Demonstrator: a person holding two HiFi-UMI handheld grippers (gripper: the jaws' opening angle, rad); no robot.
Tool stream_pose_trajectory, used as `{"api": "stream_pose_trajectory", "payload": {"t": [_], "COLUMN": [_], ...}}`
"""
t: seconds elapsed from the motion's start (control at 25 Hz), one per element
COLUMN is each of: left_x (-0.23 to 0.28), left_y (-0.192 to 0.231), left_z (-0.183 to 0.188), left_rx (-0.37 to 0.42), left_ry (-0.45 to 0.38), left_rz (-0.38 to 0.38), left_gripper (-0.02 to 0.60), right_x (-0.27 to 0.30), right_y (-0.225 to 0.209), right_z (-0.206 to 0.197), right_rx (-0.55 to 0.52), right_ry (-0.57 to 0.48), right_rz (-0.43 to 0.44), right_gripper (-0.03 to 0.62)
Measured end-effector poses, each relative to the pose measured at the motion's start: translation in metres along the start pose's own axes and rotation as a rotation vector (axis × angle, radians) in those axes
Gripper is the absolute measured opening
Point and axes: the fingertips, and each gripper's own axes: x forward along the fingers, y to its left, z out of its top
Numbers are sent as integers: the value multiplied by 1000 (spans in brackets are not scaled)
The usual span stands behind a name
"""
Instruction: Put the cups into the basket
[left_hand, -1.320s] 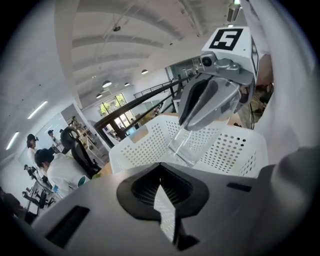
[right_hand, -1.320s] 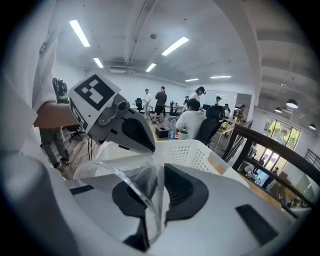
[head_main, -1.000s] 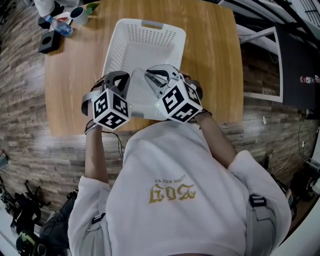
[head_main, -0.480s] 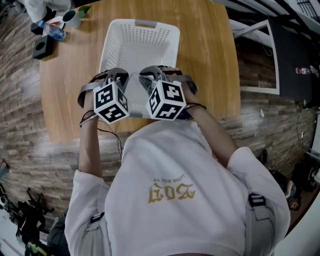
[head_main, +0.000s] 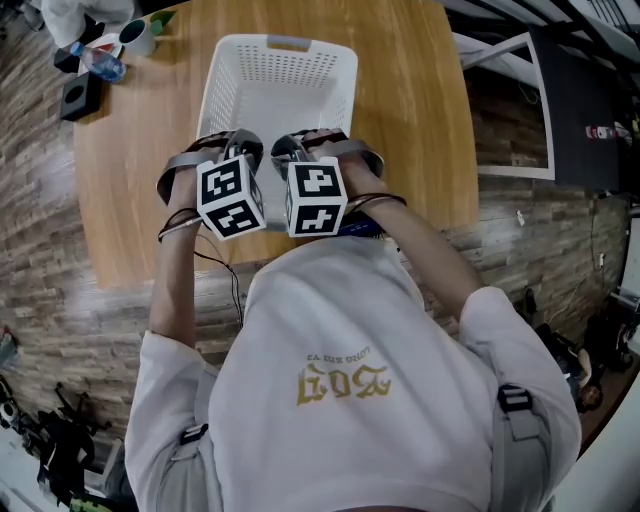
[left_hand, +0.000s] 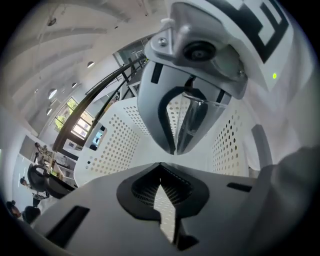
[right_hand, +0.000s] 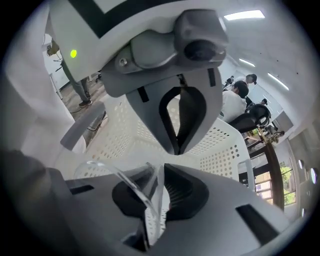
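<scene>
The white perforated basket (head_main: 285, 44) stands on the wooden table (head_main: 420, 120). Both grippers hover side by side over its near end, jaws pointing at each other. My right gripper (head_main: 292, 152) is shut on the thin wall of a clear plastic cup (right_hand: 122, 180), which shows between its jaws (right_hand: 155, 210). The left gripper view shows the same cup (left_hand: 197, 112) pinched in the right gripper (left_hand: 177, 145). My left gripper (head_main: 240, 152) has its jaws together with nothing in them (left_hand: 167, 220), and its closed tips face the right gripper's camera (right_hand: 177, 147). Below both lies the basket floor (left_hand: 115, 145).
At the table's far left corner stand a mug (head_main: 135, 35), a small bottle (head_main: 102, 66) and a black box (head_main: 78, 96). The floor around the table is patterned wood and stone. A white frame (head_main: 510, 100) lies to the right of the table.
Both grippers have drawn closer together above the basket's near end, until their marker cubes almost touch. The right gripper keeps its hold on the clear cup.
</scene>
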Motion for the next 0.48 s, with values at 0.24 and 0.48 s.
{"api": "stream_pose_trajectory", "payload": {"t": [0.24,0.48], "left_x": [3,3], "left_y": [13,12], "left_z": [10,18], "left_rx": [13,-28], "left_ry": [-43,-113], "left_rz": [-35,-132], "left_gripper": [6,8], "right_x": [10,14], "right_y": [6,10], "right_z": [-5,-5], "right_rx": [-45,-90], "right_ry": [39,78], "right_rz": [24,52], "right_gripper": [32,32]}}
